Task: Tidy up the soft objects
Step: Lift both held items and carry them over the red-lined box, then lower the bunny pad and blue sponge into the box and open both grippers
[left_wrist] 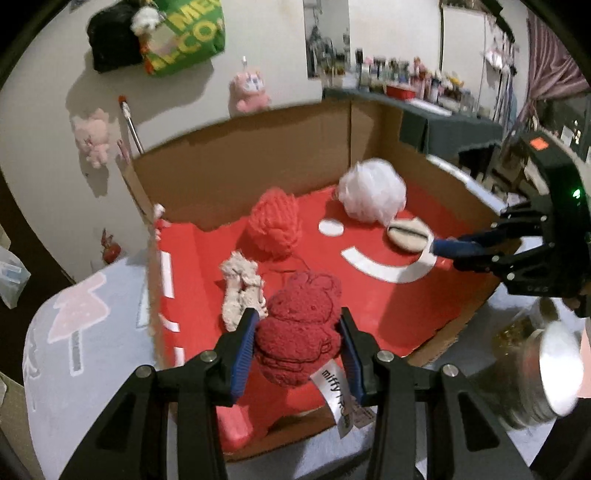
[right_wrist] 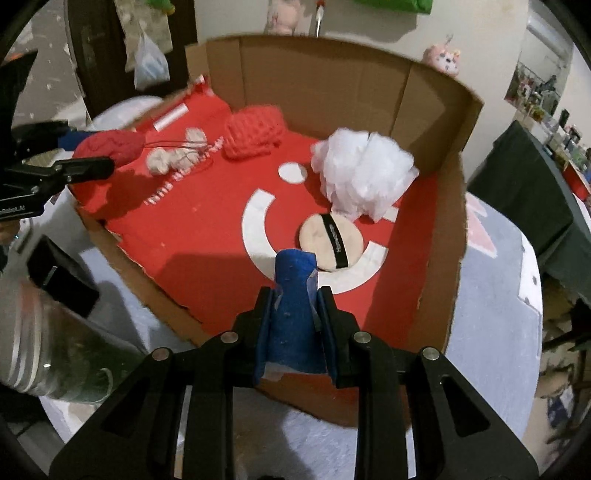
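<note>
Over the box's (left_wrist: 240, 166) near edge, the left gripper (left_wrist: 297, 345) clamps the red plush (left_wrist: 299, 332), mid-placement by the look of it. The right gripper (right_wrist: 295, 295), jaws pressed together and empty, hovers just by the puff (right_wrist: 330, 242). Next: lower and release, clear of the knit piece (left_wrist: 242, 290), yarn (left_wrist: 273, 225) and loofah (left_wrist: 373, 194).

plush tag (left_wrist: 338, 397): showing "miffy", hanging below the red plush (left_wrist: 299, 332)
green bag (left_wrist: 184, 35), above the red plush on the wall: showing partial "ME" and "CO"
gripper body (right_wrist: 11, 210), left of the red plush: showing partial "RobotAI"
puff strap (right_wrist: 334, 236): lettering not resolving
</note>
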{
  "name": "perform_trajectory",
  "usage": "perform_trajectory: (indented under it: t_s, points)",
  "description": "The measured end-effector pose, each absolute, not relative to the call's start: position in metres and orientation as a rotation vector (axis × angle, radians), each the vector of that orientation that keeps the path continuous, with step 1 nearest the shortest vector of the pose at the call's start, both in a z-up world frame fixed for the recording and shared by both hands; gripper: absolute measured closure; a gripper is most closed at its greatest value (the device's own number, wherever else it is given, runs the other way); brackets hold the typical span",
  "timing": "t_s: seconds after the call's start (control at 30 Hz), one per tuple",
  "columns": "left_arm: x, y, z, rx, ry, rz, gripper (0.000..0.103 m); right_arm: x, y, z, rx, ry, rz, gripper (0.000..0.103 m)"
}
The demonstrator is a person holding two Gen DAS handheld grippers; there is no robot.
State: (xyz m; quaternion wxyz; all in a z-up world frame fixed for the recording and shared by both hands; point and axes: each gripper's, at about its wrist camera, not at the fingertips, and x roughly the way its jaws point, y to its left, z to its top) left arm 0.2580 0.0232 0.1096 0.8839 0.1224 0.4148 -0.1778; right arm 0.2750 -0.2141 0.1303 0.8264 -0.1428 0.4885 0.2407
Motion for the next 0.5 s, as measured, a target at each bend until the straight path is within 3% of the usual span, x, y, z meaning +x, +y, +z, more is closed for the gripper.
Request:
perform_trajectory:
  t_s: [0.5]
  points:
    - [0.296, 0.019, 0.066, 0.346, 1.043, -0.337, 0.057, 0.294, -0.203, 0.105, -0.419, 1.149, 0.451, 0.08]
